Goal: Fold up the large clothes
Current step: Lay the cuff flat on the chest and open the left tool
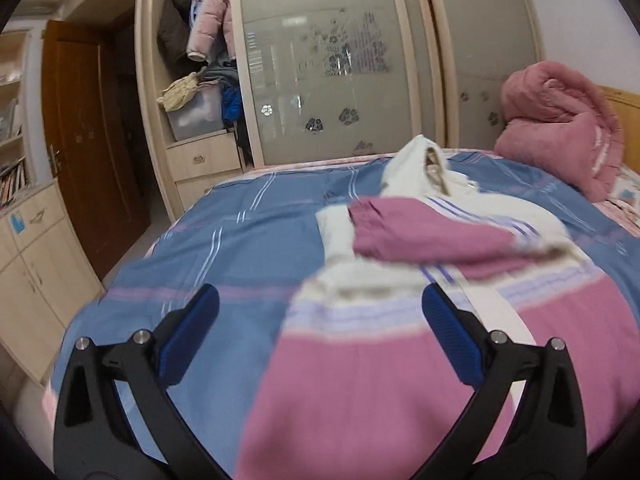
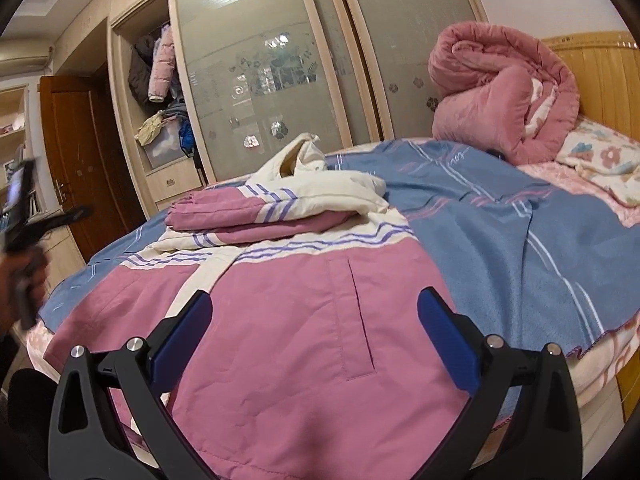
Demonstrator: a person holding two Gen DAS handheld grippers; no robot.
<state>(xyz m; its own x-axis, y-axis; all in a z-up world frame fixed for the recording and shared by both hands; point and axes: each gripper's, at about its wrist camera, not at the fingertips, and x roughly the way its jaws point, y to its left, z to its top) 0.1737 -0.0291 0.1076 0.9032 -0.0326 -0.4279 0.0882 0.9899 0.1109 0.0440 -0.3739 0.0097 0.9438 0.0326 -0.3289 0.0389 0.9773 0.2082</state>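
A large pink and cream jacket (image 2: 300, 340) with purple stripes lies spread on the blue checked blanket (image 2: 500, 240) of a bed. One pink sleeve (image 2: 240, 216) is folded across its upper part, and the cream hood (image 2: 296, 160) sticks up at the far end. My right gripper (image 2: 315, 296) hovers open over the pink body near the pocket slit, holding nothing. My left gripper (image 1: 320, 296) is open over the jacket's (image 1: 360, 380) left side, nothing between its blue pads. In the right wrist view the left gripper (image 2: 24, 216) shows blurred at the far left, in a person's hand.
A rolled pink quilt (image 2: 500, 92) and a floral pillow (image 2: 600, 160) lie by the wooden headboard (image 2: 600, 80). Behind the bed stands a wardrobe with frosted sliding doors (image 1: 328, 80); its open section (image 1: 200, 60) holds clothes and a bin. A brown door (image 1: 88, 140) is at left.
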